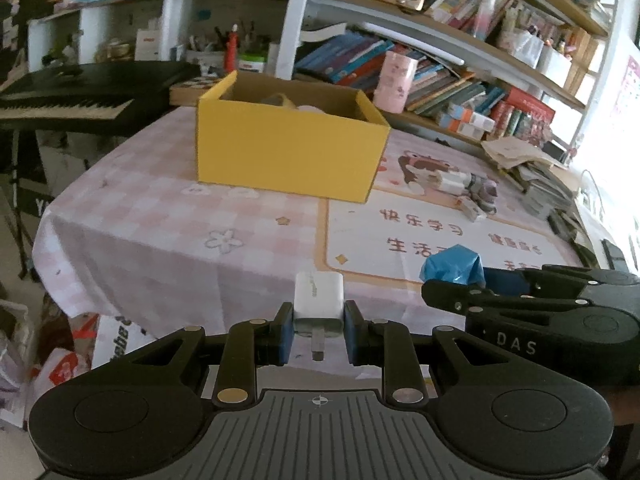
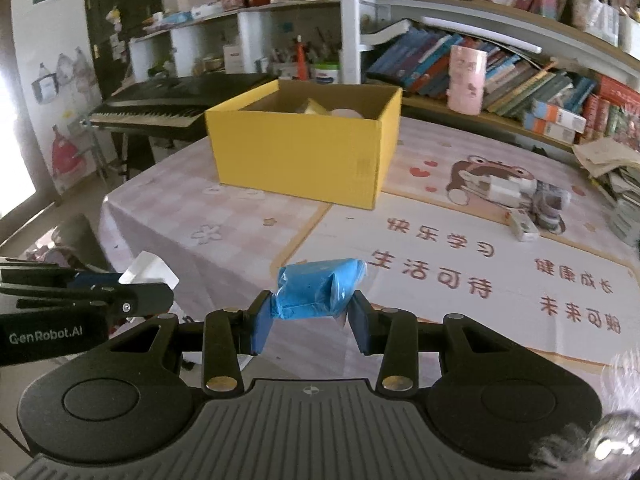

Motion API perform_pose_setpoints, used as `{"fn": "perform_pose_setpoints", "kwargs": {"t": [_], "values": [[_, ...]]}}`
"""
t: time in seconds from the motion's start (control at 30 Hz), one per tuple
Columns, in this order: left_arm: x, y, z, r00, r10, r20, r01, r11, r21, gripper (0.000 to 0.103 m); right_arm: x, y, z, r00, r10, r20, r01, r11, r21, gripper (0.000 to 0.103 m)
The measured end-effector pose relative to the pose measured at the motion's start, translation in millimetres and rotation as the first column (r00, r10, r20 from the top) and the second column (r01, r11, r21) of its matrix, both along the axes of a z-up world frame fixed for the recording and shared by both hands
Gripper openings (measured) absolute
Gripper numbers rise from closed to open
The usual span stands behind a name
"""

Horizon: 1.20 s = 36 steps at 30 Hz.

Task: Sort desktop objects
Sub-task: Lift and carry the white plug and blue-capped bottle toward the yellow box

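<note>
My left gripper (image 1: 319,330) is shut on a white USB charger plug (image 1: 319,300), held above the near table edge. My right gripper (image 2: 311,320) is shut on a blue plastic-wrapped packet (image 2: 318,290), held above the table beside the left one. That packet also shows in the left wrist view (image 1: 454,266). An open yellow cardboard box (image 1: 288,146) stands ahead on the table, also in the right wrist view (image 2: 304,156), with some items inside. A white adapter (image 2: 506,190), a small white box (image 2: 524,228) and a grey-purple bundle (image 2: 550,202) lie right of the box.
The table has a pink checked cloth (image 1: 160,216) and a printed desk mat (image 2: 480,264). A black keyboard (image 1: 68,100) stands at the left. Bookshelves (image 1: 440,80) line the back. A pink cup (image 2: 466,80) stands behind the box. Stacked books (image 1: 540,176) lie far right.
</note>
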<state>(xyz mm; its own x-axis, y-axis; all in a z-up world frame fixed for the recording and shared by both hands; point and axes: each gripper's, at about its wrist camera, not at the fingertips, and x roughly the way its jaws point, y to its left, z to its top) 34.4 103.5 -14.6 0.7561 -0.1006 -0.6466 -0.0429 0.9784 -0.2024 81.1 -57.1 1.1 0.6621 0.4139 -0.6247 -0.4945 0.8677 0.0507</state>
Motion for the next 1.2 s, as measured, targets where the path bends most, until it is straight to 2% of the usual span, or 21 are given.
{"fn": "perform_pose_setpoints", "kwargs": {"t": [0.3,0.6,0.93,1.2], "values": [[7,13,-3,0.999,0.045,0.005,-0.045,0.999,-0.008,0.024,8,15,0,0.999,0.048,0.005,-0.048,0.999,-0.018,0.038],[43,21,14,0.997,0.045,0.067,-0.048,0.998,0.032,0.024,45,24,10,0.997,0.066,0.049,-0.066,0.998,-0.005,0.038],[119,28,47,0.986,0.019,0.168,-0.035,0.995,0.092,0.024,121,36,48,0.979,0.105,0.176,-0.110,0.994,0.020,0.038],[181,34,64,0.980,0.010,0.200,-0.037,0.991,0.132,0.024,192,46,62,0.968,0.171,0.185,-0.175,0.985,0.001,0.038]]}}
